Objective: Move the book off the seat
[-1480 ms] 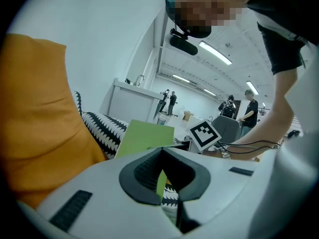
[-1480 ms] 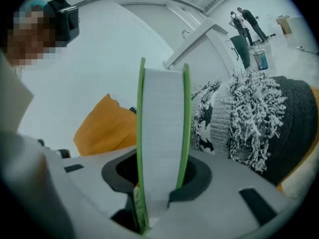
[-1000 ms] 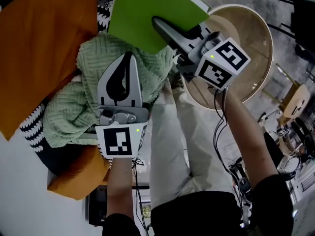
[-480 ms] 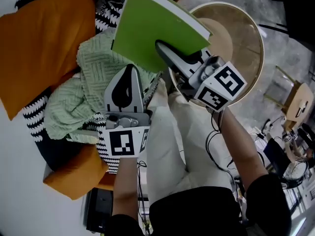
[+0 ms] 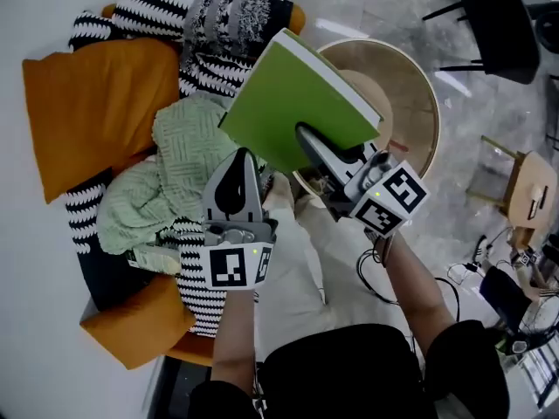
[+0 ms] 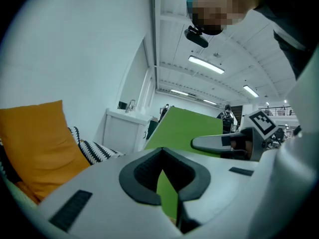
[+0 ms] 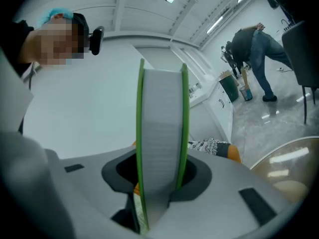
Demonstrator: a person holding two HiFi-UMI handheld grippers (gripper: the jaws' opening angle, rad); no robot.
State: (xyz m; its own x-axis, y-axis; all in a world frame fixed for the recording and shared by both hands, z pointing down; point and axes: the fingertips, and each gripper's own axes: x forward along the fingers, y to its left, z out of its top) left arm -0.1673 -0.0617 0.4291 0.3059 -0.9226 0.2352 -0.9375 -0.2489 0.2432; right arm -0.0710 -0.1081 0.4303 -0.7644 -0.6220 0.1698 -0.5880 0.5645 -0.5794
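Green book juts up-left from the right hand-held gripper clamping its edge, held between seat and round worktop.

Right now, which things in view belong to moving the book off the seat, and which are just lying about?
Job: green book, clamped in the right gripper; left gripper, shut and empty.
Lying about: green knit blanket, orange cushion, striped throw, round table, black chair.
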